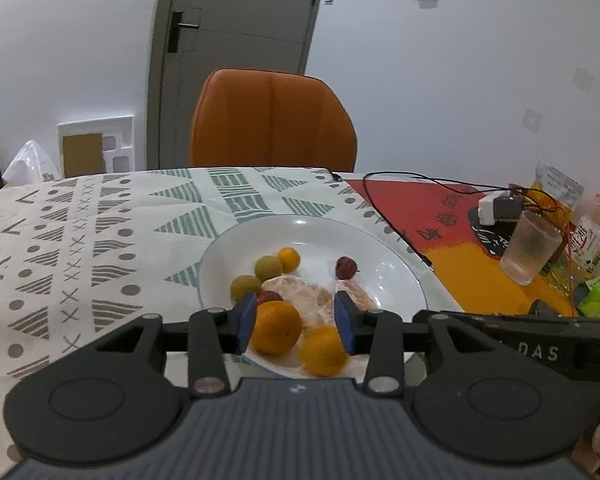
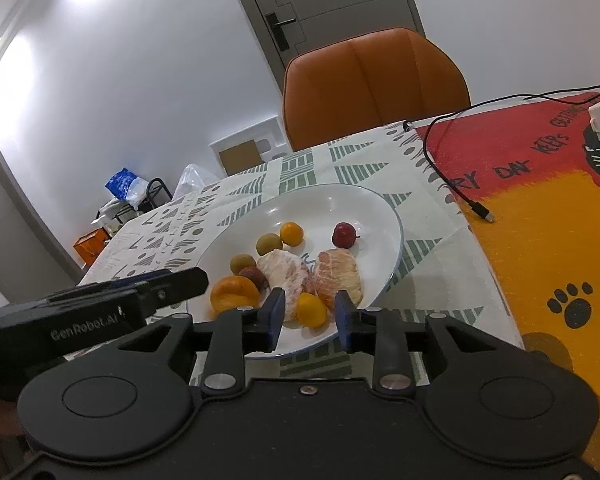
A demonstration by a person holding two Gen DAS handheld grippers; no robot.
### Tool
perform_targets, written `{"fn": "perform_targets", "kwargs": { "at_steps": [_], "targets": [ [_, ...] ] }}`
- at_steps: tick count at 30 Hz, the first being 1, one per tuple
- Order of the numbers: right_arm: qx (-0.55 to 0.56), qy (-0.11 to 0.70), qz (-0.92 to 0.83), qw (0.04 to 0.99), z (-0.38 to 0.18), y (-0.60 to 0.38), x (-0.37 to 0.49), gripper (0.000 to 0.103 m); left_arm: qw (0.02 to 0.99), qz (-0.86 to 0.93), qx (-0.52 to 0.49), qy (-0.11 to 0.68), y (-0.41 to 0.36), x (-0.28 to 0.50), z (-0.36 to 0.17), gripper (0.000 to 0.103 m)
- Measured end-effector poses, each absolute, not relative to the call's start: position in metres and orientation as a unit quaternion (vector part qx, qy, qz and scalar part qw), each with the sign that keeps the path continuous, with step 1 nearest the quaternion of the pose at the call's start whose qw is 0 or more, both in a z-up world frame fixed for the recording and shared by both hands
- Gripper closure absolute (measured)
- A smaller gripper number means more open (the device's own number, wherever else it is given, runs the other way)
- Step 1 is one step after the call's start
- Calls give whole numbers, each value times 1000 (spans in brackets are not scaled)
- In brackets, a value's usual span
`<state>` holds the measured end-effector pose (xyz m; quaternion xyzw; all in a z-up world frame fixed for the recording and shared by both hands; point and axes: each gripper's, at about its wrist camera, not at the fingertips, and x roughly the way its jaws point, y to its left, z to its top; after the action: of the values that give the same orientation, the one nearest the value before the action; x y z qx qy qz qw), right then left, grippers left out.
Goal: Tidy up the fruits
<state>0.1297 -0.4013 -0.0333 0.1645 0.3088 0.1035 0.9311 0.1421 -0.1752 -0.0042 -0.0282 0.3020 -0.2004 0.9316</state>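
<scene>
Near rim of the white plate (image 1: pixel 384 248) cut off behind both gripper bodies, so the plate's front edge cannot be followed. Left gripper (image 1: pixel 296 322) with jaws apart, straddling a large orange (image 1: pixel 276 327) just inside the left blue pad and a smaller orange (image 1: pixel 324 350) nearer the right pad; contact with either pad hard to judge. Behind those jaws, half hidden: a dark red fruit (image 1: pixel 269 297) peeking over the large orange, and peeled citrus segments (image 1: pixel 304 298) partly blocked by the right pad. Farther beyond the jaws: two greenish-brown fruits (image 1: pixel 268 269), a small orange one (image 1: pixel 289 259), and a red fruit with a stem (image 1: pixel 345 267) off to the right. Right gripper (image 2: pixel 308 314) likewise with jaws apart, the smaller orange (image 2: pixel 311 310) between them, the two peeled citrus halves (image 2: pixel 337 275) just ahead. Left of those jaws, the other gripper's dark arm crossing in and covering part of the large orange (image 2: pixel 233 293). Beneath it all, a worktop under a patterned tablecloth (image 1: pixel 80 248), with a red-and-yellow mat (image 2: pixel 540 216) to the right carrying a black cable (image 2: pixel 452 176). Right of the left jaws, a frosted cup (image 1: pixel 530 247) and a bottle (image 1: pixel 594 232), label unreadable. Beyond the worktop, an orange chair (image 1: pixel 274 124), a grey door (image 1: pixel 240 40), and white walls.
</scene>
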Motion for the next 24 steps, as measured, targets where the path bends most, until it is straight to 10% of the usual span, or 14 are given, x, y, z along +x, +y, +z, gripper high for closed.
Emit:
{"fn": "perform_targets", "kwargs": {
  "at_steps": [9,24],
  "targets": [
    [161,306,109,932,-30,-393,123,62,942,-163,-18,292,-154,133,2,23],
    [137,291,122,939,-17,-372,100,20,944,-121,2,308,-125,108,4,12]
  ]
}}
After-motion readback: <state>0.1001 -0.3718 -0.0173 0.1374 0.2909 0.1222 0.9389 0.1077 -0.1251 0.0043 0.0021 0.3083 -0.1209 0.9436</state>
